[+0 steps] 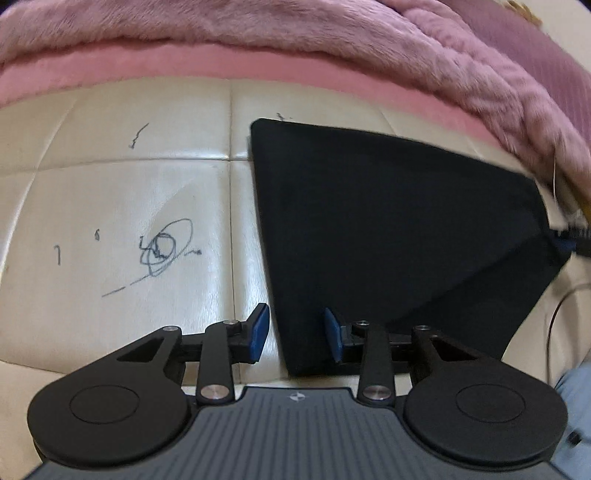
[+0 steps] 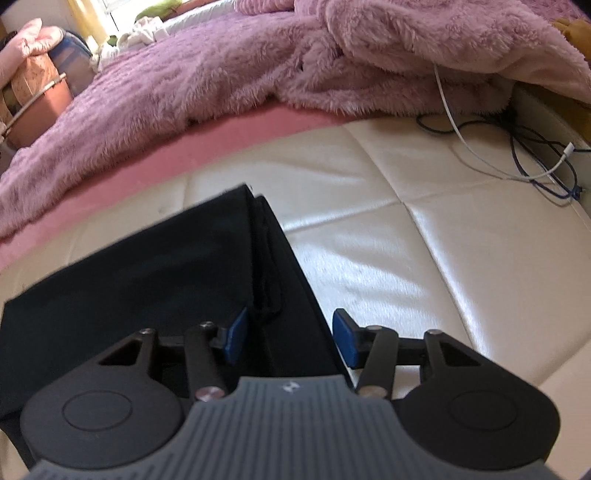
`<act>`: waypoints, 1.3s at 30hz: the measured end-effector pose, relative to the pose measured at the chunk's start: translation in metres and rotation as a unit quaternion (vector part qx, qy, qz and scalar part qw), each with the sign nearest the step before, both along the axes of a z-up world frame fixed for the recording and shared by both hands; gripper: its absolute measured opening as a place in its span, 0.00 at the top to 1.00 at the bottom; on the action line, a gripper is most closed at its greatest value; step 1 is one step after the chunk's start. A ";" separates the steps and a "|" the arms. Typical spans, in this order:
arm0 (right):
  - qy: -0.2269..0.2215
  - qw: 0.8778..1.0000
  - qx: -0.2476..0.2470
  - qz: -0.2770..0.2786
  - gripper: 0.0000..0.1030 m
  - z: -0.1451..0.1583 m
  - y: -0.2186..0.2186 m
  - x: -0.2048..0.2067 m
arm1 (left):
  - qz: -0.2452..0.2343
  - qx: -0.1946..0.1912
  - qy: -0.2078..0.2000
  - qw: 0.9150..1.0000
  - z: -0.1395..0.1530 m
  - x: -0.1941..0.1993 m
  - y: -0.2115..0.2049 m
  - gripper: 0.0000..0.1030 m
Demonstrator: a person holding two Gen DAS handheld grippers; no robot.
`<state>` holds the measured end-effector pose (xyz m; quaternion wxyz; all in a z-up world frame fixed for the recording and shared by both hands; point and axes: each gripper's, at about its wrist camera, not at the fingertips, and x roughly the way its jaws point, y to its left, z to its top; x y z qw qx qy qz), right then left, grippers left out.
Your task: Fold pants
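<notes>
The black pants [image 1: 391,221] lie folded into a flat, compact panel on a cream quilted leather surface [image 1: 122,206], close to the pink edge [image 1: 155,66] that runs under a fluffy pink blanket [image 1: 332,33]. In the left wrist view the panel's left edge runs straight from near the camera up toward the pink edge, and its far edge slants away to the right, so the longer side stretches left to right across the surface. In the right wrist view the same pants [image 2: 147,273] show a stacked right edge with several layers and a thin drawstring [image 2: 267,280] lying along it (this looks like the waistband end, though the black cloth hides most detail). That edge points away from the camera toward the blanket [image 2: 221,70].

The left gripper [image 1: 295,334] sits at the near left corner of the pants, jaws spread, one blue pad on bare leather and the other over the cloth, with the corner between them; nothing is pinched. The right gripper [image 2: 291,334] straddles the near right edge in the same way, jaws apart, left pad over the fabric and right pad over the leather.

Pen scribbles [image 1: 166,247] mark the leather left of the pants. A white cable [image 2: 454,122] and dark cords [image 2: 532,147] lie on the surface, well apart from the pants.
</notes>
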<state>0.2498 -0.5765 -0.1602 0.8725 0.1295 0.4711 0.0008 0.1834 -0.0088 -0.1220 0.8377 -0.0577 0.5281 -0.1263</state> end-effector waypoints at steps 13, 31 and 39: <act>-0.008 1.000 0.003 0.008 0.56 0.008 -0.004 0.005 | 0.072 -0.111 0.002 0.991 0.005 0.022 0.033 0.54; 0.021 0.998 0.059 0.015 0.63 -0.003 -0.013 0.025 | 0.119 -0.163 0.017 0.979 -0.022 0.048 0.045 0.90; 0.047 0.994 0.074 0.066 0.77 0.002 0.044 0.012 | 0.136 -0.105 0.045 0.984 -0.006 0.036 0.108 0.90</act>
